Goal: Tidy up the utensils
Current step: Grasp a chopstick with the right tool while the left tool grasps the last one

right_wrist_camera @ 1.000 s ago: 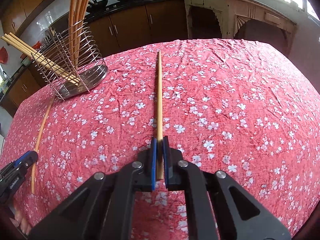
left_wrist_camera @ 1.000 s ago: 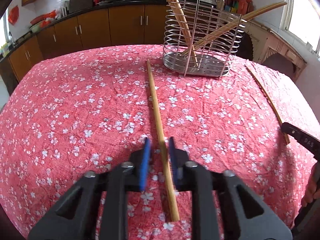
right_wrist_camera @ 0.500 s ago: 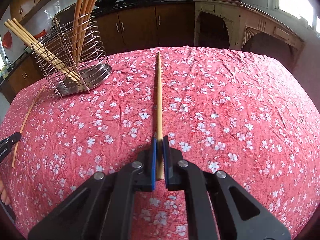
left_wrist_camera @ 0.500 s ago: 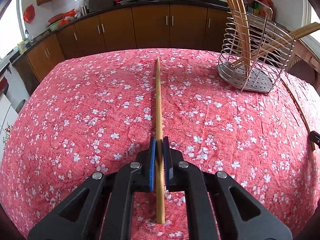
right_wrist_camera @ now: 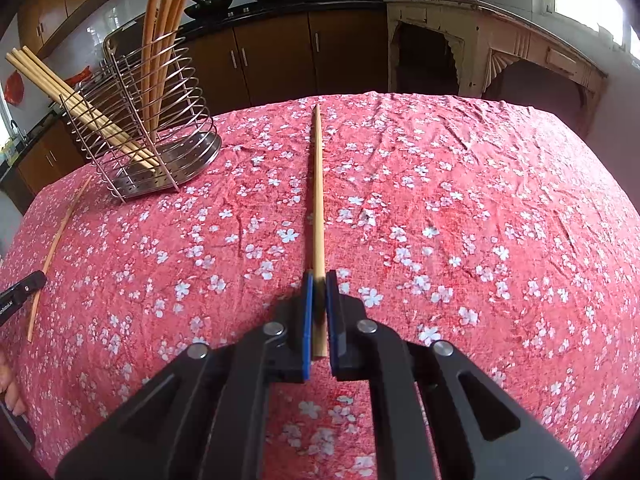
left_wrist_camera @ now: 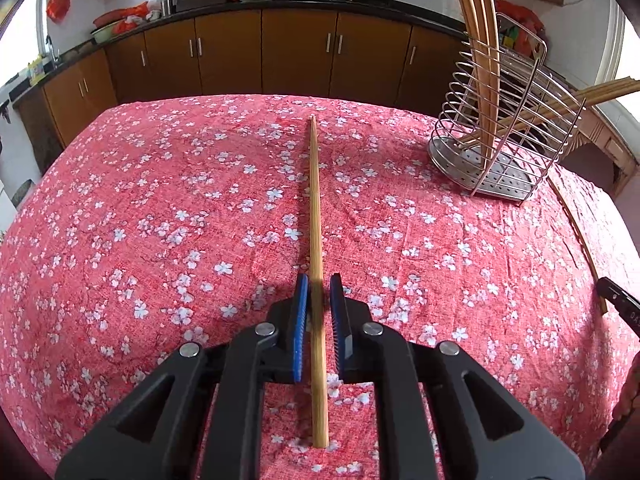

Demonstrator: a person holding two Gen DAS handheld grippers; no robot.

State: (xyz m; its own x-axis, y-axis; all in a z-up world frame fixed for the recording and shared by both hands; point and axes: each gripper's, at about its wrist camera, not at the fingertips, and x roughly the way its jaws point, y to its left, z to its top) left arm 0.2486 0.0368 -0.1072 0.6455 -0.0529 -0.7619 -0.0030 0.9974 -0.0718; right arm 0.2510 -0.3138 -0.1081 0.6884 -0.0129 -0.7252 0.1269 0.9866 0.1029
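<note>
My left gripper (left_wrist_camera: 319,288) is shut on a long wooden chopstick (left_wrist_camera: 315,216) that points away along its fingers over the red flowered tablecloth (left_wrist_camera: 160,220). My right gripper (right_wrist_camera: 318,284) is shut on a second wooden chopstick (right_wrist_camera: 318,200) held the same way. A wire utensil holder (left_wrist_camera: 500,152) with several wooden sticks stands at the right in the left wrist view. It also shows at the left in the right wrist view (right_wrist_camera: 148,140). Each gripper's chopstick shows thin at the edge of the other view, one (left_wrist_camera: 580,240) and the other (right_wrist_camera: 56,240).
Brown kitchen cabinets (left_wrist_camera: 280,52) with pans on the black counter stand behind the table. A pale carved cabinet (right_wrist_camera: 500,52) stands at the back right. The table edge drops off beyond the holder.
The left gripper closed on its chopstick and swung left, so the holder shifted to the right of its view. The right gripper kept its chopstick and turned slightly.
</note>
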